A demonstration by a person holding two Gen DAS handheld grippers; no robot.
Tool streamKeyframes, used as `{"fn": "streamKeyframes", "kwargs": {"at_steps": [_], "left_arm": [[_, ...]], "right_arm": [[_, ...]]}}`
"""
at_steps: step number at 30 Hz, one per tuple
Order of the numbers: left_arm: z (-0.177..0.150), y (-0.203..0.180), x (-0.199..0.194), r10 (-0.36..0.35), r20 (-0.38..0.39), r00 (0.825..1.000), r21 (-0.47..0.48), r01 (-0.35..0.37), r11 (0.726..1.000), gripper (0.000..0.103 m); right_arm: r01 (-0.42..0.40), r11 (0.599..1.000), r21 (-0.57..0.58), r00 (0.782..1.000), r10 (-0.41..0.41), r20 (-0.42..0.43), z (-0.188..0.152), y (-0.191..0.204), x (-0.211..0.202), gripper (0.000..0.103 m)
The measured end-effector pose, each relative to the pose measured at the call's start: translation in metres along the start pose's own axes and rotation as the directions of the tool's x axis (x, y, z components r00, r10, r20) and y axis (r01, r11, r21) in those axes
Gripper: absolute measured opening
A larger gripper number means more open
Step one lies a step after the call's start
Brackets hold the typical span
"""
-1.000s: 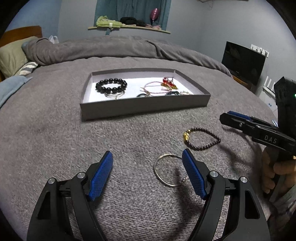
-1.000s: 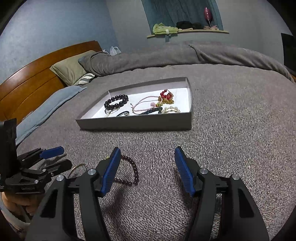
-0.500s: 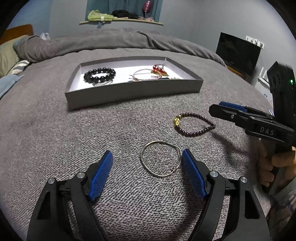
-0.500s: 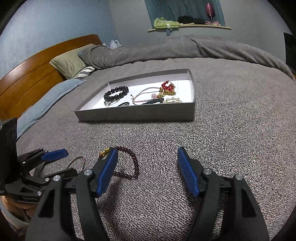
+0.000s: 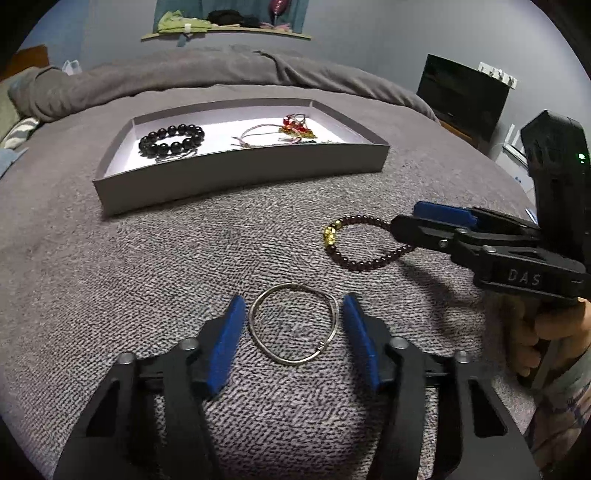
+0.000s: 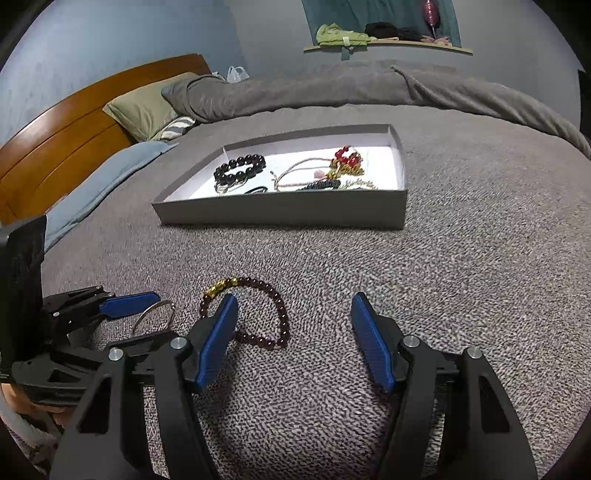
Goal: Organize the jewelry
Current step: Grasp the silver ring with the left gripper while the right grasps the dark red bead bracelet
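A thin silver bangle [image 5: 293,323] lies on the grey bedspread between the open jaws of my left gripper [image 5: 293,325], not touched. A dark red bead bracelet with gold beads [image 5: 364,242] lies just beyond it. My right gripper [image 6: 291,332] is open; its left finger overlaps the bracelet [image 6: 258,314] in view, and the bangle [image 6: 155,314] shows at left. A grey tray [image 5: 240,170] holds a black bead bracelet [image 5: 171,139] and several other pieces; it also shows in the right wrist view [image 6: 280,212].
A rolled grey duvet [image 5: 207,72] lies behind the tray. A pillow [image 6: 147,107] and wooden headboard [image 6: 62,136] are at the left. A black screen [image 5: 465,96] stands at the right. A shelf with clothes [image 5: 221,27] is on the far wall.
My left gripper has moved forward so the silver bangle now lies between its jaws, which have narrowed. My right gripper has dropped and advanced over the red bead bracelet.
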State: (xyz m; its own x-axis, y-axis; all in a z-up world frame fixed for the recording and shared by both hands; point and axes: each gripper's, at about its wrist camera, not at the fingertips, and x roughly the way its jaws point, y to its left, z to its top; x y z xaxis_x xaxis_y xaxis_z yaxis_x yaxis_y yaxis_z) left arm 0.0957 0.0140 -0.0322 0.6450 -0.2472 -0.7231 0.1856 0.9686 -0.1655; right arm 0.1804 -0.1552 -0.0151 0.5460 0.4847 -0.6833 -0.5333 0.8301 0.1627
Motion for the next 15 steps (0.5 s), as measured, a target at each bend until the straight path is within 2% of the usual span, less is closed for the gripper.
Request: {"fn": "streamKeyframes", "kwargs": {"at_steps": [1,5,10,15], "left_arm": [[0.0,0.0,0.0,-0.002,0.002,1.0,-0.001,0.002,1.0,0.048],[0.0,0.001,-0.002,-0.009,0.01,1.0,-0.008,0.009,1.0,0.048],[0.0,-0.002,-0.002,0.0,0.008,1.0,-0.001,0.0,1.0,0.049],[0.0,0.0,-0.005,0.012,0.024,1.0,-0.008,-0.012,1.0,0.053]], "right_arm": [[0.0,1.0,-0.002,1.0,0.0,-0.002,0.0,0.001,0.0,0.06],[-0.005,1.0,-0.008,1.0,0.005,-0.017,0.0,0.001,0.003,0.056],[-0.004,1.0,-0.031,0.999,0.003,-0.054,0.004,0.005,0.011,0.04],[0.021,0.997,-0.074,0.996,-0.027,-0.082,0.003,0.013,0.018,0.04]]}}
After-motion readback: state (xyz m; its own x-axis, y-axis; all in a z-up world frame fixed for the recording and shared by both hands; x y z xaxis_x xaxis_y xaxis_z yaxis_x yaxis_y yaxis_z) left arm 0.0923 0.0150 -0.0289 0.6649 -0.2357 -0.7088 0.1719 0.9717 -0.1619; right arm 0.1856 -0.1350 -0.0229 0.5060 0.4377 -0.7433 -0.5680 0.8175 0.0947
